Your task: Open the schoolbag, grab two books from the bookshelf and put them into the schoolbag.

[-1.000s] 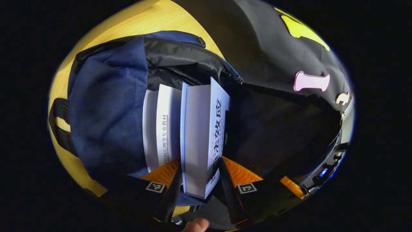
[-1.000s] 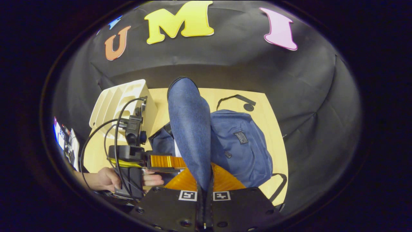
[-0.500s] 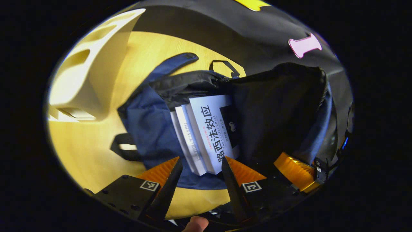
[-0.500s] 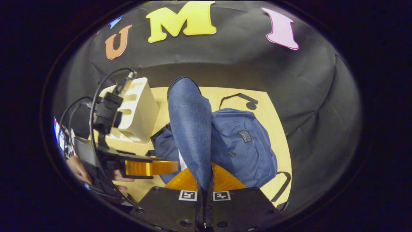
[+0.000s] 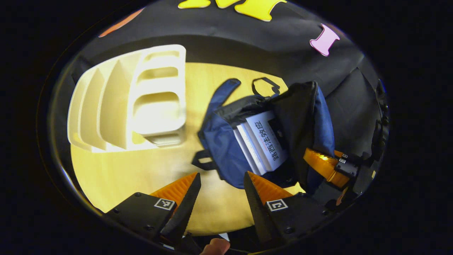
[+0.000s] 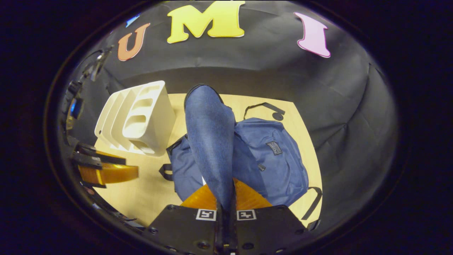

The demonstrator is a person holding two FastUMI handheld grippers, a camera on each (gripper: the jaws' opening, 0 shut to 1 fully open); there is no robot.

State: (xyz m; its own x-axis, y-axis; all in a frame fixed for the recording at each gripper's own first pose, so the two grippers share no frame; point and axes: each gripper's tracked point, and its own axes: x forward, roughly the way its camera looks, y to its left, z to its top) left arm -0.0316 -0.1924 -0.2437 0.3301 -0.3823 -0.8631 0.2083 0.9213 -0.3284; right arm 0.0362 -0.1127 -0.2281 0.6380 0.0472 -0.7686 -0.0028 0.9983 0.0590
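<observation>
Two books (image 5: 263, 140) sit inside the open schoolbag (image 5: 221, 148) on the worktop (image 5: 148, 177).
Left hand-held gripper (image 5: 221, 193) hangs above the worktop with its fingers spread wide and nothing between them; the schoolbag lies at about 1 o'clock from it, and the white bookshelf (image 5: 141, 102) stands at about 11 o'clock, near the bag but apart from it. Right hand-held gripper (image 6: 225, 209) has its fingers pinched tight on the blue flap (image 6: 210, 138) of the schoolbag, holding it up so the mouth stays open. In the left gripper view that gripper shows at 3 o'clock beside the raised flap, and both books lean together, spines up, against the dark lining.
</observation>
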